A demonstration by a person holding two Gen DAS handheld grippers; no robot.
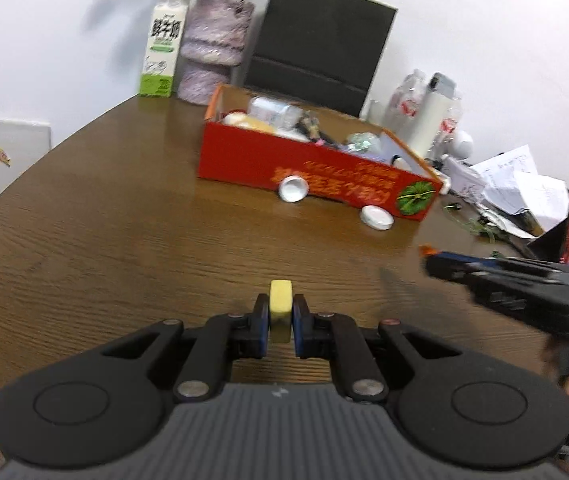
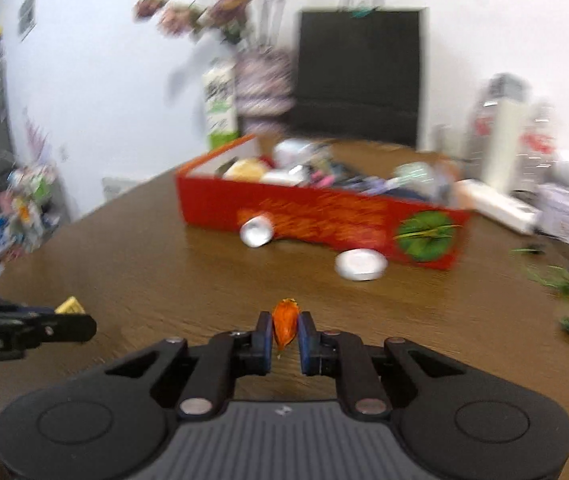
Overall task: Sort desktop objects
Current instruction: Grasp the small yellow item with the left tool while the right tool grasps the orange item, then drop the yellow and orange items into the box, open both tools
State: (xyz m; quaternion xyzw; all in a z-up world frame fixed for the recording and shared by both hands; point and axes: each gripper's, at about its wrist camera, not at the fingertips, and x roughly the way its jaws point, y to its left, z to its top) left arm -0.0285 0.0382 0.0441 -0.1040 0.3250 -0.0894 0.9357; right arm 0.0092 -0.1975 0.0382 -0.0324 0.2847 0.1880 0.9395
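The left gripper is squeezed tight on a small yellow block. The block sits upright between the two pads, up off the table.

The right gripper is closed too. It pinches a small orange thing. That picture is blurry, so it is hard to say what the orange thing is. It looks soft and crinkly, maybe a wrapper.

Both grippers are side by side over the near part of the table. Both point toward the red box, which is well ahead of them.

The box is already full of stuff. There is a bottle, something round and pale, and other small bits mixed together. So a lot of the sorting looks done.

Some things are still out. A white cap lies on its side, touching the front of the box. Another white lid lies flat on the table just beside the box. Off to the right there is a heap of papers and some green scraps, but these may not be part of the job.

So it looks like the block and the orange thing go into the box next. After that, the two white lids still need picking up.
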